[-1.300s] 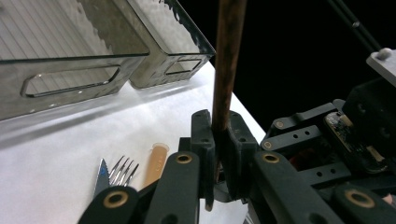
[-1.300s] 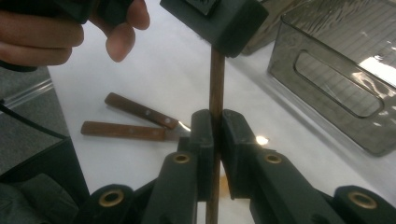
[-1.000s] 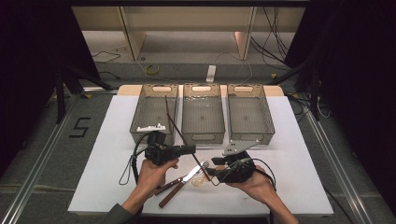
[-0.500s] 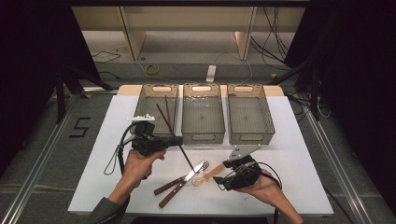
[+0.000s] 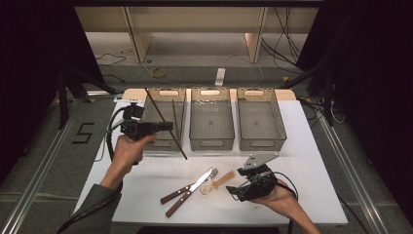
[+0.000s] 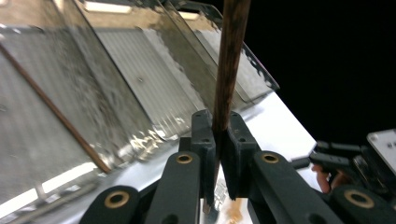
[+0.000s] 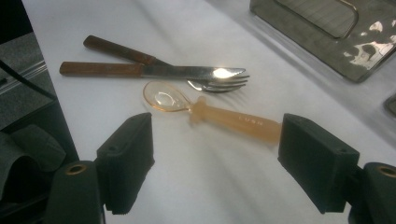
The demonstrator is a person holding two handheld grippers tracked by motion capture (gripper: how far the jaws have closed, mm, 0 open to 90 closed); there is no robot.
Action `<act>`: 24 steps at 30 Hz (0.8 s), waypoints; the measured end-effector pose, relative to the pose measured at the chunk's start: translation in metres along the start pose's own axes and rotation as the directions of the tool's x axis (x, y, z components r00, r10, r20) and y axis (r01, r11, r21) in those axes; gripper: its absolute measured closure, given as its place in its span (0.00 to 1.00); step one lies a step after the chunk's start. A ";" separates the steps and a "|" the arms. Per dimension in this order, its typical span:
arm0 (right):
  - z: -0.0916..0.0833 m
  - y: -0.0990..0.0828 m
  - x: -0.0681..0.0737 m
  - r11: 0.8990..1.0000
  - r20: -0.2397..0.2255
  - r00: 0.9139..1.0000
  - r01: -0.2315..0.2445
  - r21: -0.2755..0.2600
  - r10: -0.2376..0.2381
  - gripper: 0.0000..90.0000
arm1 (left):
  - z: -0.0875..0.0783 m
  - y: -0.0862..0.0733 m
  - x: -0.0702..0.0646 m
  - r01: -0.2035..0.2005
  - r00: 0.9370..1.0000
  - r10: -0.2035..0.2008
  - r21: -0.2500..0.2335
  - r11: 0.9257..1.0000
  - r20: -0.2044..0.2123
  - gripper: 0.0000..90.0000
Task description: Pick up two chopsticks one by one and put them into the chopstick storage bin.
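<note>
My left gripper point(image 5: 169, 126) is shut on a dark brown chopstick point(image 5: 181, 150), which slants across the front of the left bin point(image 5: 160, 144). The left gripper view shows the jaws pinched on that chopstick point(image 6: 229, 65), with the left gripper point(image 6: 217, 128) above the bin's edge. A second chopstick point(image 5: 174, 117) leans inside the same bin. My right gripper point(image 5: 235, 188) rests low on the white table point(image 5: 302, 165), open. Its jaws stand wide apart in the right gripper view, where the right gripper point(image 7: 215, 163) faces an amber plastic spoon point(image 7: 219, 114) that touches neither jaw.
A wood-handled knife point(image 7: 140, 70) and fork point(image 7: 121, 50) lie crossed just beyond the spoon, seen as knife point(image 5: 187, 194) and fork point(image 5: 192, 183) from above. A middle bin point(image 5: 211, 142) and a right bin point(image 5: 263, 142) stand in a row at the table's back.
My left gripper has carried the chopstick away from the cutlery, back and to the left, up to the left bin. The right gripper has shifted only slightly toward the near edge.
</note>
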State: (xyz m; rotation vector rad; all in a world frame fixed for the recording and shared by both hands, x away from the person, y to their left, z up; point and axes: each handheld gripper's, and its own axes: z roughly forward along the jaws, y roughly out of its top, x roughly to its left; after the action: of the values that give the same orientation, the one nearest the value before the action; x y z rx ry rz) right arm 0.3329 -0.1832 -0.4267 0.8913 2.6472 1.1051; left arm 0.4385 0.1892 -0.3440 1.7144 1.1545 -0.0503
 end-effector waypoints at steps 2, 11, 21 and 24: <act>0.001 -0.001 0.000 1.000 -0.004 1.000 0.002 0.007 -0.002 0.29 | -0.002 0.008 0.004 0.006 1.000 -0.007 -0.002 1.000 -0.018 0.93; 0.000 -0.005 0.001 1.000 -0.004 1.000 0.006 0.018 -0.005 0.29 | -0.001 0.038 0.014 0.006 0.997 -0.004 0.022 1.000 -0.078 0.93; -0.003 -0.007 0.000 1.000 0.000 1.000 0.009 0.016 -0.009 0.29 | 0.012 0.057 0.038 0.058 0.986 -0.052 0.032 0.998 -0.157 0.93; -0.004 -0.007 0.002 1.000 -0.001 1.000 0.008 0.012 -0.008 0.28 | 0.015 0.060 0.042 0.064 0.983 -0.057 0.037 0.997 -0.172 0.93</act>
State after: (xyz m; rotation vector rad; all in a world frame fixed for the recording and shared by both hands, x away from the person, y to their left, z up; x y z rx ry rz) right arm 0.3268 -0.1886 -0.4285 0.8813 2.6582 1.0890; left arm 0.5104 0.2047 -0.3310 1.7471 1.3408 0.0357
